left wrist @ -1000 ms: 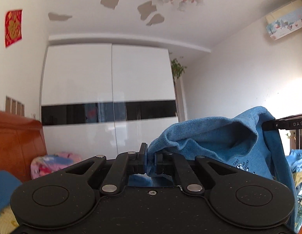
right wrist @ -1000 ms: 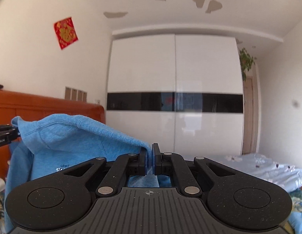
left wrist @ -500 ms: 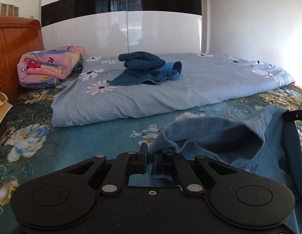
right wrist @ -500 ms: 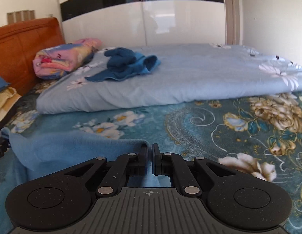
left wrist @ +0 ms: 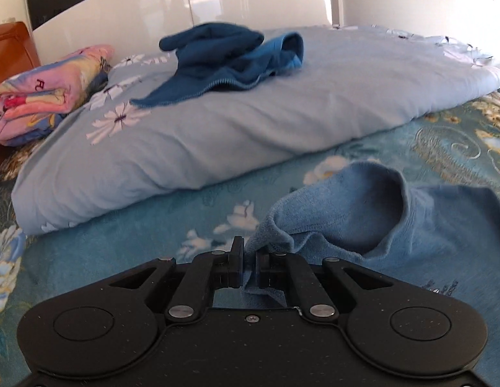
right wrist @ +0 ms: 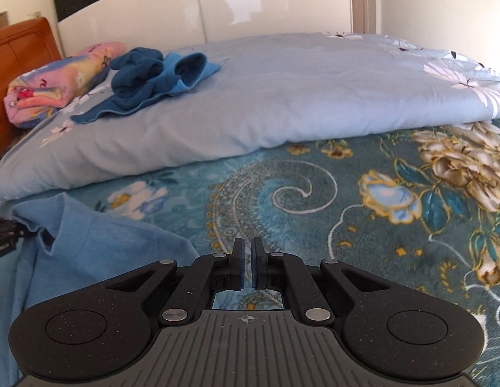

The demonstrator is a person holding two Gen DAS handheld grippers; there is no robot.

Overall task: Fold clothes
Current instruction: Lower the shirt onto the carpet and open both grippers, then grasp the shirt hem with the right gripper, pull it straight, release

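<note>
A light blue shirt lies on the teal floral bedspread. My left gripper is shut on a corner of its edge, low over the bed. In the right wrist view the shirt lies to the left of my right gripper. The right jaws stand a narrow gap apart with nothing between them, just above the bedspread. The left gripper's tip shows at the left edge.
A folded pale blue quilt lies across the bed behind the shirt, with dark blue clothes piled on it. A pink folded blanket sits by the wooden headboard. A white wardrobe stands behind.
Both grippers swung down from pointing at the ceiling to low over the bed, laying the shirt down. The right gripper has let go of the shirt; the left still holds it.
</note>
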